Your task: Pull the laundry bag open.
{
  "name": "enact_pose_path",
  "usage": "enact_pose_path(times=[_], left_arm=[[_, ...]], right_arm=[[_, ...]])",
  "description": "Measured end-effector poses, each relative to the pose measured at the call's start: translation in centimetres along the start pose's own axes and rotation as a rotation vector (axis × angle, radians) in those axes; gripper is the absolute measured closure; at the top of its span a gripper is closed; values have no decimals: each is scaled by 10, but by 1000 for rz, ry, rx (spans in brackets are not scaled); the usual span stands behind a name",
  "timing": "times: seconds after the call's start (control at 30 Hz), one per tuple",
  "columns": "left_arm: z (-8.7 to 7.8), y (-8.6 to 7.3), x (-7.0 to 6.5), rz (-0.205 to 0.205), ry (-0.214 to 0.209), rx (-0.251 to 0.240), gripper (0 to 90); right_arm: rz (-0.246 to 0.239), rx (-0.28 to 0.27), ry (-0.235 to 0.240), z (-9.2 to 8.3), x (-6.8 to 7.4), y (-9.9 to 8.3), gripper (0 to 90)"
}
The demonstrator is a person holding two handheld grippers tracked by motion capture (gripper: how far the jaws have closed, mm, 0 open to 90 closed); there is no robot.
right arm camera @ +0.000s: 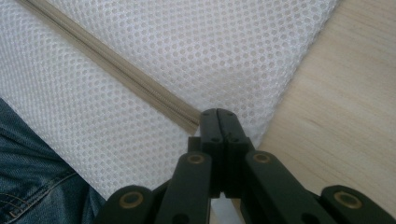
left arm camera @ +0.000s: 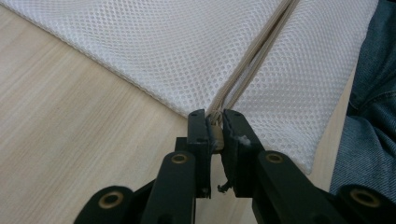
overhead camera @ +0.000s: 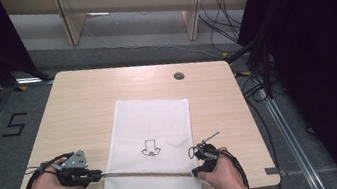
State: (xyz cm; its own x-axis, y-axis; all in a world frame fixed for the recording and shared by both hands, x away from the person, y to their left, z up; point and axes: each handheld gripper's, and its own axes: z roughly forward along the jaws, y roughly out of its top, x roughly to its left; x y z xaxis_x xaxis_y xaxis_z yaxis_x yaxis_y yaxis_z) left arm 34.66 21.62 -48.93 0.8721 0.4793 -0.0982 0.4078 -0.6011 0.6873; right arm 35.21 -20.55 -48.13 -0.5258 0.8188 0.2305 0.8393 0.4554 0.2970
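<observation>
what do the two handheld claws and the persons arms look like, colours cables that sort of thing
Both are black two-jaw tools. The left claw carries a grey three-cornered plate on top and a black cable looping behind the hand. The right claw has a black cable trailing along the wrist. Brass-coloured pivot pins show on the jaw links. The forearms are bare, with no sleeves in sight.

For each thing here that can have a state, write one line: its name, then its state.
mesh bag: flat on table, near edge overhanging.
zipper: closed at the right end.
left gripper: shut on zipper pull.
right gripper: shut on zipper end.
</observation>
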Motion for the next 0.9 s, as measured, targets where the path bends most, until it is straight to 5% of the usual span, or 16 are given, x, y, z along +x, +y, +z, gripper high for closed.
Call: enact_pose_path(times=[0.23, 0.27, 0.3, 0.37, 0.43, 0.5, 0.7, 0.9], left_arm=[[-4, 2, 2, -85, -12, -70, 714], [-4, 3, 2, -93, -13, -86, 689], [-3, 3, 2, -100, -23, -103, 659], [-3, 4, 2, -113, -31, -130, 621], [-2, 6, 2, -119, -32, -150, 580], [-1, 8, 1, -133, -26, -171, 539], [4, 17, 3, -173, 34, -250, 454], [11, 23, 4, -197, 100, -264, 421]], right_arm=[[-4, -36, -32, -6, -1, 1, 840], [51, -24, -43, -8, 3, 1, 828], [-3, -74, -35, -9, -1, 1, 813], [22, -53, -87, -10, -2, 1, 795], [17, -83, -60, -12, -1, 1, 773], [10, -78, -86, -13, -2, 1, 751], [-13, -153, -73, -16, -2, 3, 692], [-33, -194, -101, -15, -4, 3, 652]])
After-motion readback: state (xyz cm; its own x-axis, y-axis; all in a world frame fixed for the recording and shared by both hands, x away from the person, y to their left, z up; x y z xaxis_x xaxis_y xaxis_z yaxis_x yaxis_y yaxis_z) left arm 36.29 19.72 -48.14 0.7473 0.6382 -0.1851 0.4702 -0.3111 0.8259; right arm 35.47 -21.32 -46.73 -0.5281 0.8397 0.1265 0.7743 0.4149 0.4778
